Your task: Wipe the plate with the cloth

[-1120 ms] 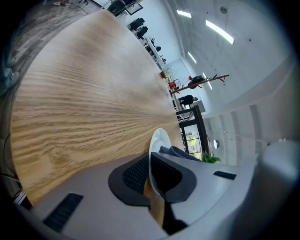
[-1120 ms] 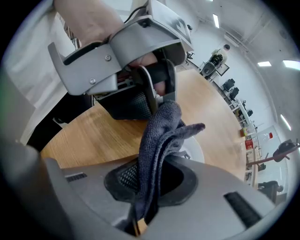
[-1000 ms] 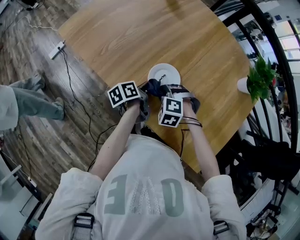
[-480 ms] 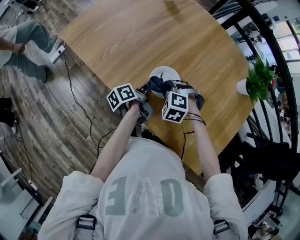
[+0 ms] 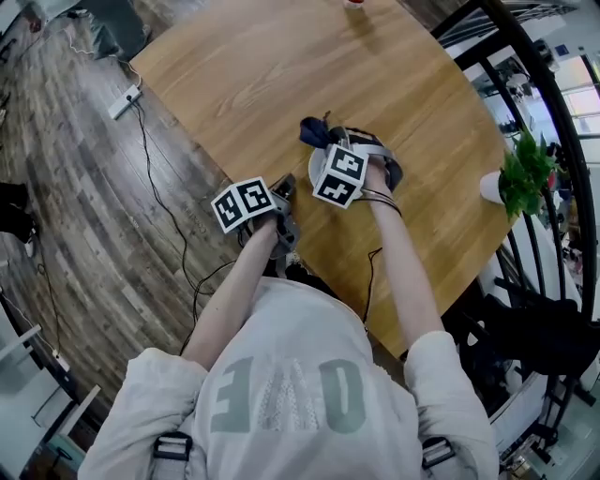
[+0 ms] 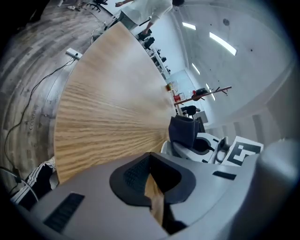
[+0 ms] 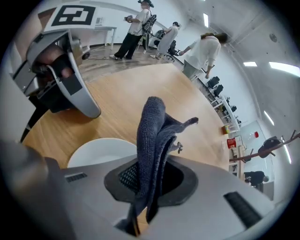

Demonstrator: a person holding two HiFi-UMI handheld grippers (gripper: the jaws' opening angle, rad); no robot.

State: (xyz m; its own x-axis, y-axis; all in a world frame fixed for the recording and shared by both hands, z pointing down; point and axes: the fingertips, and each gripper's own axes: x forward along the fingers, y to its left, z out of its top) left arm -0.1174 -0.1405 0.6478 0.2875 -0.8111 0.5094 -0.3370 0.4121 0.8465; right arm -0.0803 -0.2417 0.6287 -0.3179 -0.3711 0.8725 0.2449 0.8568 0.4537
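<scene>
A white plate [image 5: 313, 168] lies on the round wooden table [image 5: 244, 75], mostly hidden under my right gripper [image 5: 328, 148]. That gripper is shut on a dark blue cloth [image 5: 313, 131]. The cloth [image 7: 152, 136] stands up folded between its jaws, above the far rim of the plate [image 7: 101, 151]. My left gripper [image 5: 284, 190] hovers near the table's front edge, left of the plate. The left gripper [image 6: 151, 183] is shut with nothing in it, and only wood shows through the slit. From there the cloth [image 6: 183, 132] and the plate [image 6: 169, 148] lie to the right.
A potted plant [image 5: 516, 169] in a white pot stands at the table's right edge beside a black railing [image 5: 544, 103]. A power strip [image 5: 125, 101] and cable lie on the floor at left. A red item [image 5: 354, 3] sits at the far edge. People [image 7: 201, 54] stand beyond the table.
My right gripper has carried the cloth farther across the plate, away from the person. My left gripper has drawn apart from the cloth and plate toward the table's front edge.
</scene>
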